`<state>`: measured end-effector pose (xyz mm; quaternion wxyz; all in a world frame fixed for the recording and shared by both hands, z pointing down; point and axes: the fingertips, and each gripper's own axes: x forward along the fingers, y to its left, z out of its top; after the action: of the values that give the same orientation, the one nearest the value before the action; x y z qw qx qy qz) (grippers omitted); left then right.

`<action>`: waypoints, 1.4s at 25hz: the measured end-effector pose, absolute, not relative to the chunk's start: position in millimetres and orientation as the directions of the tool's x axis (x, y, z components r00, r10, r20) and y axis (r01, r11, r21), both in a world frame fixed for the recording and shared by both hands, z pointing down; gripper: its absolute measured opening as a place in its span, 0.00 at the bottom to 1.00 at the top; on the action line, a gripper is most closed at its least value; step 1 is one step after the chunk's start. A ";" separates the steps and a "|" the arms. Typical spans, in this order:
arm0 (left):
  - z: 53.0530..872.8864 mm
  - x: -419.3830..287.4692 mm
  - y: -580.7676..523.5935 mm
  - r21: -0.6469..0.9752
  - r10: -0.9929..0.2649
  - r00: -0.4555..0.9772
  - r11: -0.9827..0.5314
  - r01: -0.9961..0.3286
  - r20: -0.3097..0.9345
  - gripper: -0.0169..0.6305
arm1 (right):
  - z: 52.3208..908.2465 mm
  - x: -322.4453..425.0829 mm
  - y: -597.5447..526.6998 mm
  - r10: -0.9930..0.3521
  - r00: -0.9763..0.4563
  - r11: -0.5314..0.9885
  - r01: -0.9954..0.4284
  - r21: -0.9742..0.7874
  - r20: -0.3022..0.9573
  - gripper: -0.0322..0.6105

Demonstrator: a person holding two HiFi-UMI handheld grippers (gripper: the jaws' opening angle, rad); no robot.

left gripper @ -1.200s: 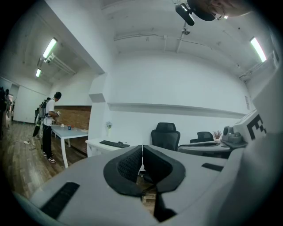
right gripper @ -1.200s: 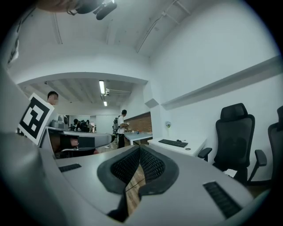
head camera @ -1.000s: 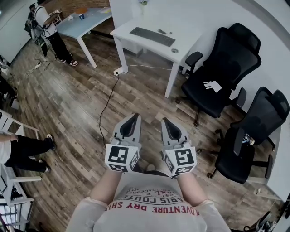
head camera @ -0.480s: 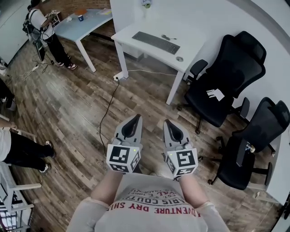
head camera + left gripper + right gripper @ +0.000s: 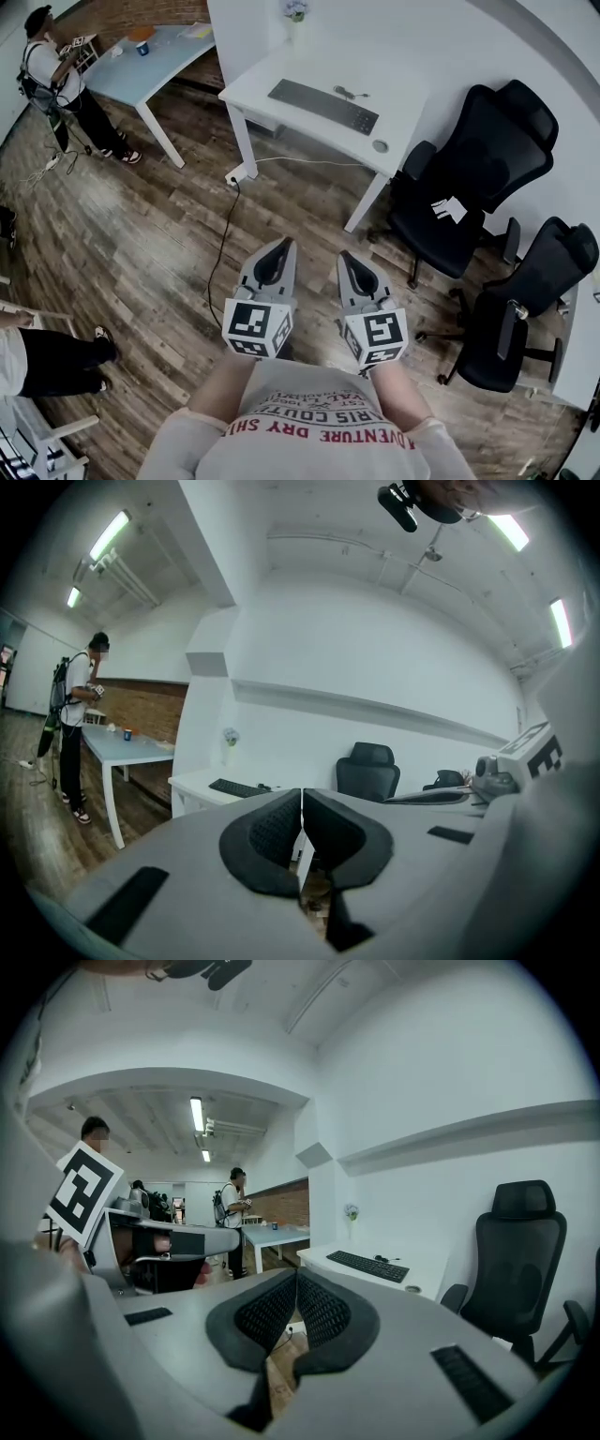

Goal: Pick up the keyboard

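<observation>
Lying flat on the white rectangular desk [image 5: 281, 75], the slim black keyboard [image 5: 323, 106] sat well apart from the grey left gripper [image 5: 278, 246] and right gripper [image 5: 345, 255]; both were pressed together, empty; arriving unopened, they could shove it away.

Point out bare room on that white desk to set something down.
Free: the left end of the white desk, between the keyboard and the corner, and the strip along its front edge. Tighter at right: a round disc sits there, a small dark item behind the keyboard.
</observation>
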<state>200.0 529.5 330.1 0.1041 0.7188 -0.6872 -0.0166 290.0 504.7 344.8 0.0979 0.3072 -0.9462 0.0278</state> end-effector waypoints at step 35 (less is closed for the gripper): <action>358.0 8.8 226.0 0.194 -0.986 -0.006 0.038 -0.980 0.165 0.07 | 370.1 92.4 186.8 -0.489 -0.840 0.864 -0.503 -0.001 0.234 0.09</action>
<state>8.8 226.0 358.0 0.1280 0.6933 -0.7091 -0.0116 92.4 186.8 370.1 0.1135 0.2589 -0.9587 0.0312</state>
